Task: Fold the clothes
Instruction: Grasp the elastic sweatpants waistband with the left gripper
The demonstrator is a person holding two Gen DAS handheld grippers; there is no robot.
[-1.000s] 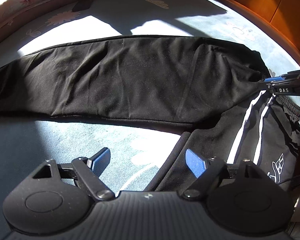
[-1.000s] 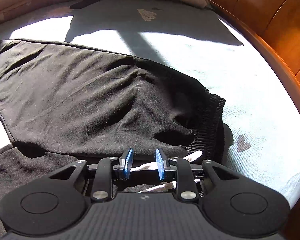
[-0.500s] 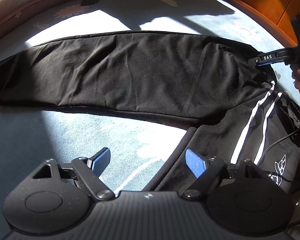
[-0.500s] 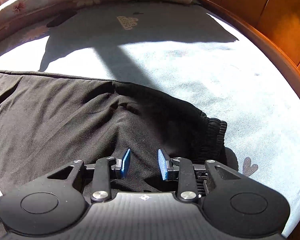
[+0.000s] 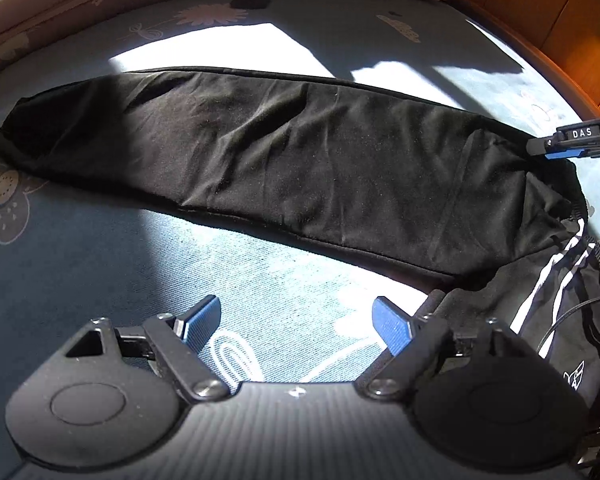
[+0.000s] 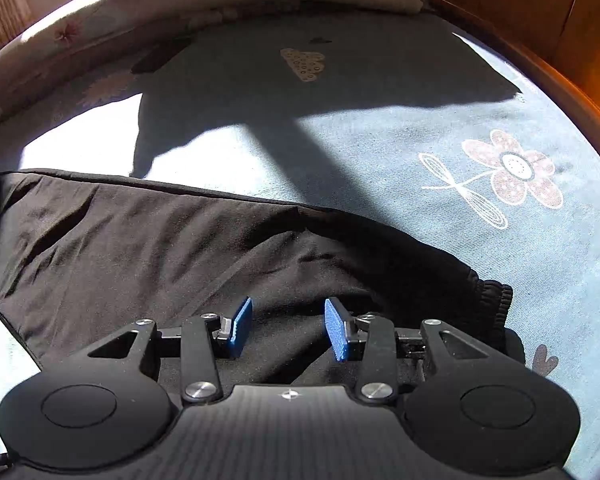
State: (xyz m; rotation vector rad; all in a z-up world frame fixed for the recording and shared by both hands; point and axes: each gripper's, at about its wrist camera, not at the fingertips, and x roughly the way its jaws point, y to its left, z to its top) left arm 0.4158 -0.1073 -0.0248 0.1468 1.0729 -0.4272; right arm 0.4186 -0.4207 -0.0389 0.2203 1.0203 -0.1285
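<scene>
The black trousers point(image 5: 300, 168) lie on the bed point(image 5: 280, 304): one leg stretched flat ahead of the left tongs point(image 5: 296, 322), the other running down past their right finger. Both tongs gape, holding nothing; the right tongs point(image 6: 288, 330) hover over the cloth beside the waistband point(image 6: 496, 308). A pinch there could catch only the top layer and drag the leg askew. The lower leg is cut off, and black-on-black layers are probably unreadable.

Black left gripper point(image 5: 297, 320), right gripper point(image 6: 288, 328); blue ribbed fingers point(image 6: 337, 334); silver screws.
</scene>
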